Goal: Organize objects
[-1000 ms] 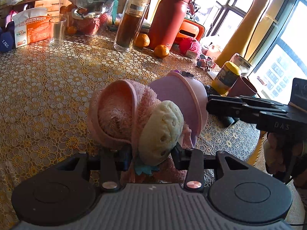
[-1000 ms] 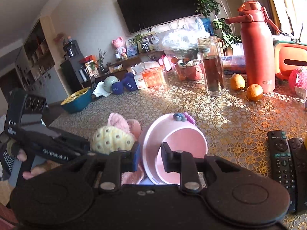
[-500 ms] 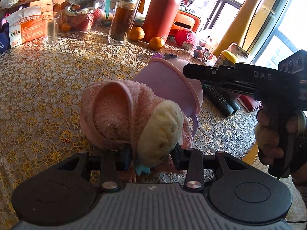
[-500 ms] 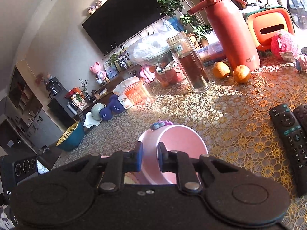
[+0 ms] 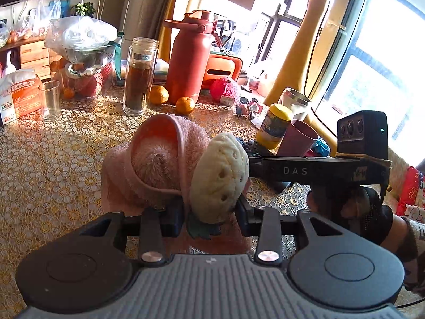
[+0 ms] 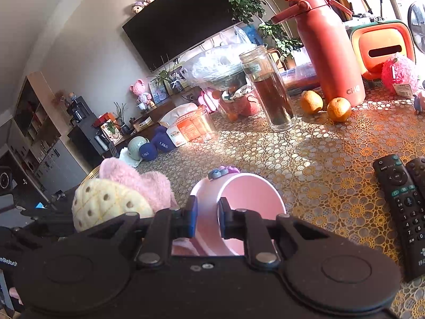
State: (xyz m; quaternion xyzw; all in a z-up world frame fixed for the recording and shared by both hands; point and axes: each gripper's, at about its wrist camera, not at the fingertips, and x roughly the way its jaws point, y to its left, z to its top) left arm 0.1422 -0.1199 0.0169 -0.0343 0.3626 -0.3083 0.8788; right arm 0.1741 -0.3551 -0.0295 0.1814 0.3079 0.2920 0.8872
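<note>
My left gripper (image 5: 211, 214) is shut on a cream pineapple-shaped plush (image 5: 220, 171) joined to a fluffy pink cloth piece (image 5: 159, 159), and holds it above the lace-covered table (image 5: 53, 159). The same plush (image 6: 106, 204) shows at the left of the right wrist view. My right gripper (image 6: 208, 218) is shut on the rim wall of a pink cup (image 6: 252, 194) that lies tilted with its mouth toward the camera; a small blue-purple ornament (image 6: 221, 172) sits on its rim. The right gripper's black body (image 5: 305, 171) reaches in behind the plush, which hides the cup in the left wrist view.
Along the back stand a red thermos (image 5: 191, 58), a glass bottle of dark tea (image 5: 138, 77), two oranges (image 5: 185, 105) and an empty glass (image 5: 50, 99). A yellow-lidded jar (image 5: 276, 126) and a maroon cup (image 5: 297, 138) stand at the right. Two remotes (image 6: 398, 199) lie right of the pink cup.
My left gripper has risen with the plush. My right gripper's jaws closed on the pink cup's rim and rolled with it. The cup has slipped out of sight behind the plush in the left view.
</note>
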